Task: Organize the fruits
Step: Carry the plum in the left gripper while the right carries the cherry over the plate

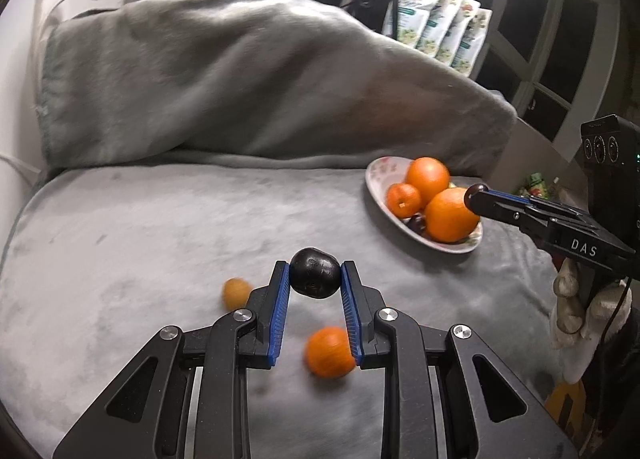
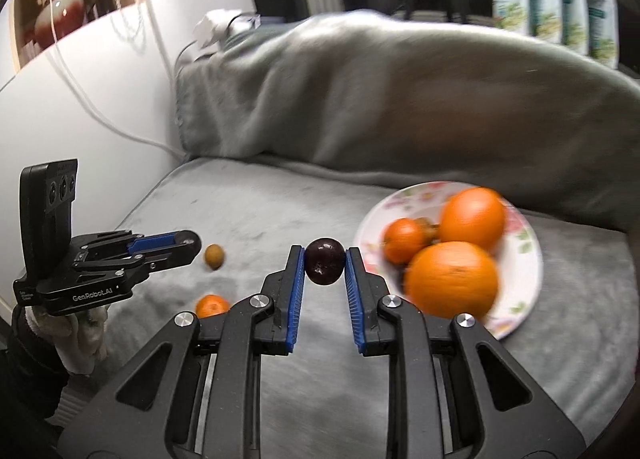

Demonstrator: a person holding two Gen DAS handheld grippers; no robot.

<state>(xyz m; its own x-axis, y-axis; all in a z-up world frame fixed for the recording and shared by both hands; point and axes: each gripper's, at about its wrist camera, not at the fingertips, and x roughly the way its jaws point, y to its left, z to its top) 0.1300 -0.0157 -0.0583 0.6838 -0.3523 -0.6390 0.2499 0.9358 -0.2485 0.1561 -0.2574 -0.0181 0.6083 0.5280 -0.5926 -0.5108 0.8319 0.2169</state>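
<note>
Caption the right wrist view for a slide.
Right gripper holds a dark plum beside the plate of oranges.

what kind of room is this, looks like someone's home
Most likely a living room at home: fruit lies on a sofa draped in a grey blanket, beside a floral plate of oranges, with glass-door cabinets behind.

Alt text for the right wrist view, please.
The right tool grips a dark plum above a grey blanket, beside a floral plate of oranges. At left, the left tool is held up near two loose orange fruits.
</note>
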